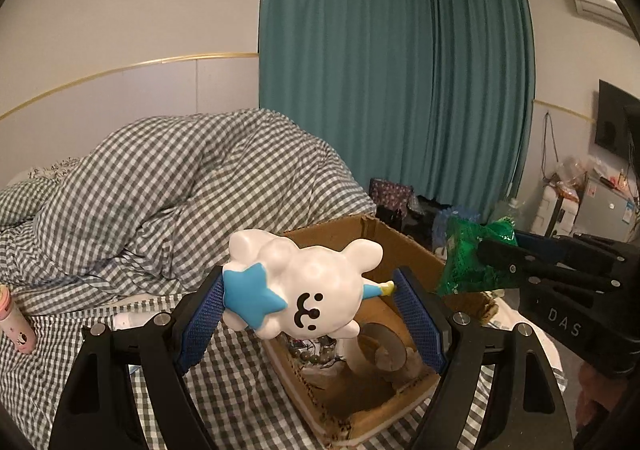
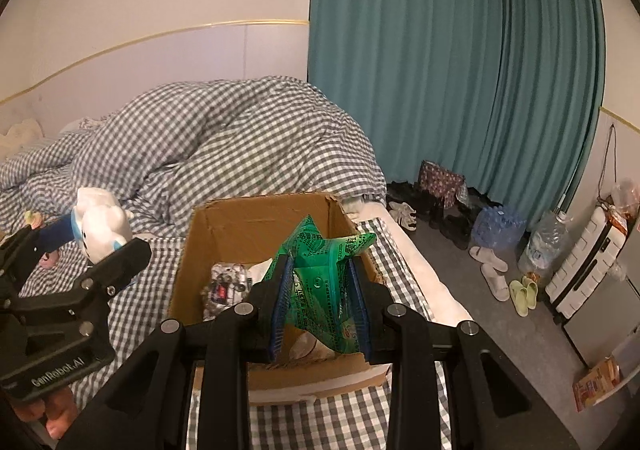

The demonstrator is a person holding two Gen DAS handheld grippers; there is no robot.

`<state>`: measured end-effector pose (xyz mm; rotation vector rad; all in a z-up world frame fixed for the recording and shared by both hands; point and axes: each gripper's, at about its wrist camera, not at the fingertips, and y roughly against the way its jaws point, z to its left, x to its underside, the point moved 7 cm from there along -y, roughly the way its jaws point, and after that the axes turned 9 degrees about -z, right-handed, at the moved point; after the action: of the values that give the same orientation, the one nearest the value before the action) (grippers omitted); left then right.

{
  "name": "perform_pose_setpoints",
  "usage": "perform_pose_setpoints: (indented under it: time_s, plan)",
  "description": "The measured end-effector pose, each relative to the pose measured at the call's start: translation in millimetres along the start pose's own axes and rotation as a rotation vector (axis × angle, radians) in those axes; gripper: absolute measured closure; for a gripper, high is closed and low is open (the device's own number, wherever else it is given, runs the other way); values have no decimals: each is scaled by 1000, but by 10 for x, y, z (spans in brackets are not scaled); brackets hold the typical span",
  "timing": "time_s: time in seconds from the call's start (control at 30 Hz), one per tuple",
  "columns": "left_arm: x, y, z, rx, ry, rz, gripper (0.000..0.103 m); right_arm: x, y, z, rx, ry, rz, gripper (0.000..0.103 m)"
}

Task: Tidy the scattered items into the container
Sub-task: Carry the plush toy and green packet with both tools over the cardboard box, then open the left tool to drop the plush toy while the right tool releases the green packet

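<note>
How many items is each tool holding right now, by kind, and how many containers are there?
White toy figure, in the left tool: 1
Green snack packet, in the right tool: 1
Cardboard box: 1
Total: 3

Left gripper (image 1: 312, 314): 2 blue-padded fingers (image 1: 202, 320) spread wide, clamped on opposite sides of a load held raised between them. Right gripper (image 2: 319, 302): 2 blue-padded fingers (image 2: 280, 306) drawn near together, pinching a thin load upright. Both grippers point forward, side by side at similar height; each appears at the edge of the other's wrist view.
</note>
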<state>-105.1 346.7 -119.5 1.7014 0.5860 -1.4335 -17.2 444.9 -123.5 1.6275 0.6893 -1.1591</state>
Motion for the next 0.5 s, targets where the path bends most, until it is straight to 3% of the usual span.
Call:
perform_pose_setpoints:
  time_s: [0.5]
  plan:
    - [373,-578,20,-10,19,166,19,179,-550,-117,2,0,122,76]
